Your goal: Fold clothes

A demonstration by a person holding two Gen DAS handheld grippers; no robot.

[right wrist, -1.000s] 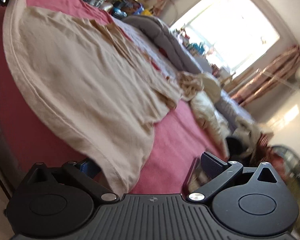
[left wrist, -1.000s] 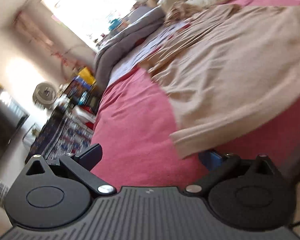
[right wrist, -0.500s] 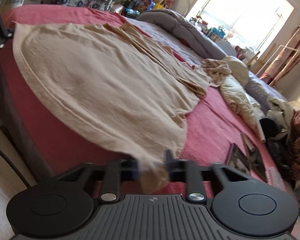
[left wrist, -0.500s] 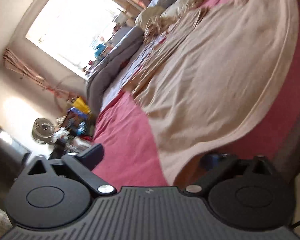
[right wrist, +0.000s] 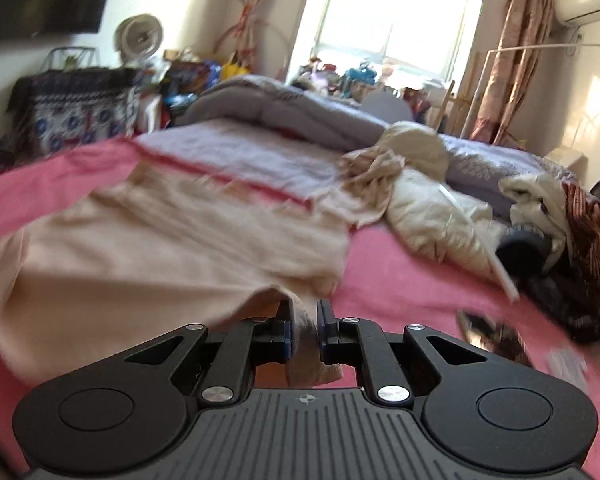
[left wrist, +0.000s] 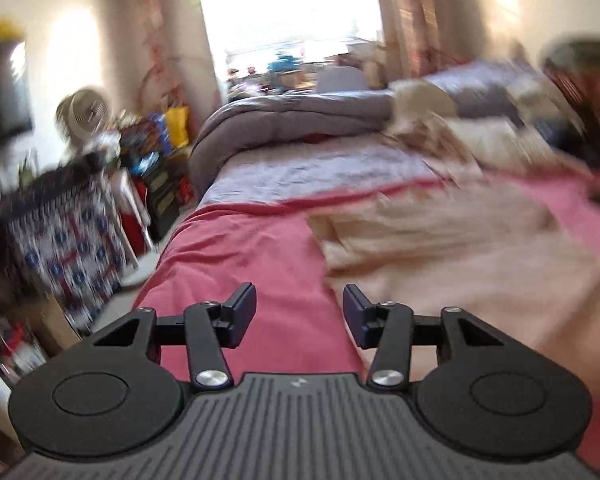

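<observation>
A large beige garment (left wrist: pixel 460 264) lies spread on the pink bed sheet (left wrist: pixel 240 248). My left gripper (left wrist: pixel 300 310) hovers over its left edge with its jaws closing. Only pink sheet shows between the fingers, and the garment's edge runs just by the right finger (left wrist: pixel 356 312). In the right wrist view the same beige garment (right wrist: pixel 160 240) has a corner lifted off the pink sheet (right wrist: pixel 400 272). My right gripper (right wrist: pixel 304 324) is pinching that corner, its jaws still closing, and a fold of cloth bunches between the pads.
A rolled grey duvet (right wrist: pixel 280 100) lies across the far end of the bed. A heap of cream clothes (right wrist: pixel 432 208) and dark items (right wrist: pixel 588 240) sit at the right. Off the bed's left side stand patterned-cloth furniture (left wrist: pixel 60 240) and a fan (left wrist: pixel 84 114).
Both views rolled from tilted to level as the grippers rose. The right jaws closed on the garment's corner and lifted it. The left jaws narrowed from wide open.
</observation>
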